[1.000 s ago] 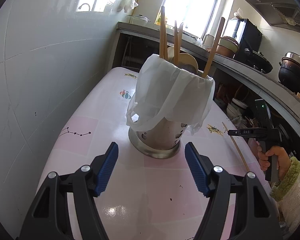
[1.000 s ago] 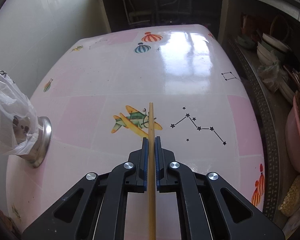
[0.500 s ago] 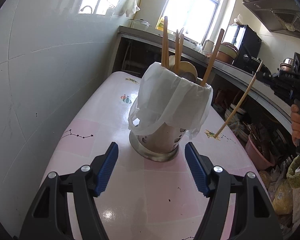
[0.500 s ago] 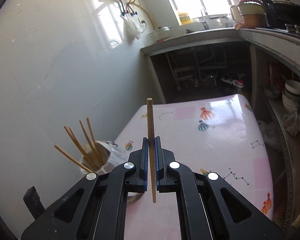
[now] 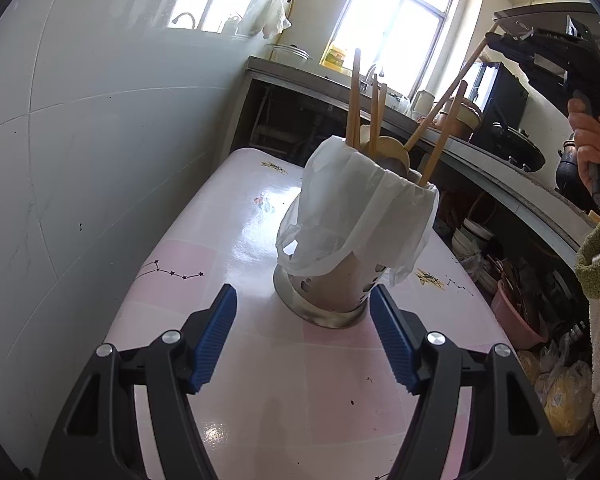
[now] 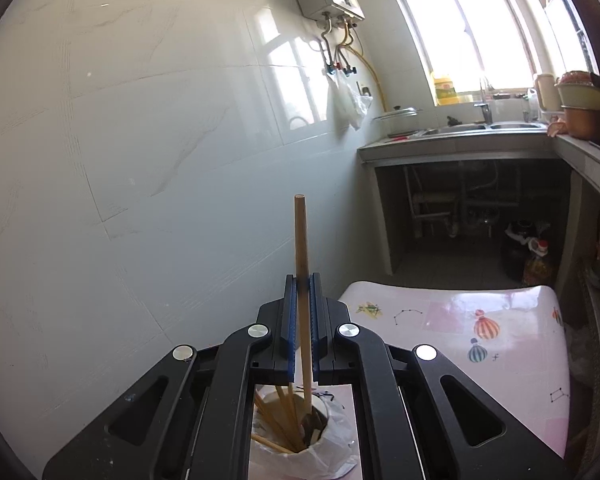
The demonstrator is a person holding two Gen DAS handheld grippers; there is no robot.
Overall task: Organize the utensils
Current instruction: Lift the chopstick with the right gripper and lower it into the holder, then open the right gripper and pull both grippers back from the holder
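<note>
A perforated metal utensil holder (image 5: 332, 292) lined with a white plastic bag (image 5: 352, 216) stands on the pink table, with several wooden chopsticks (image 5: 355, 100) and a wooden spoon in it. My left gripper (image 5: 303, 298) is open just in front of the holder's base, nothing between its blue pads. My right gripper (image 5: 496, 40), high at the upper right, is shut on one wooden chopstick (image 5: 444, 100) that slants down to just over the holder's mouth. In the right wrist view the gripper (image 6: 302, 280) pinches this chopstick (image 6: 300, 232) upright, and the holder (image 6: 300, 436) lies directly below.
The pink patterned table (image 5: 236, 248) runs along a white tiled wall (image 5: 80, 160) on the left. A counter (image 5: 520, 184) with pots borders it on the right, with a pink basin (image 5: 524, 320) and bowls beneath. A person's hand (image 5: 588, 148) and green sleeve hold the right gripper.
My right gripper lifted the chopstick off the table, swung it from flat to upright, and carried it up and over the holder. The left gripper stayed put, still open.
</note>
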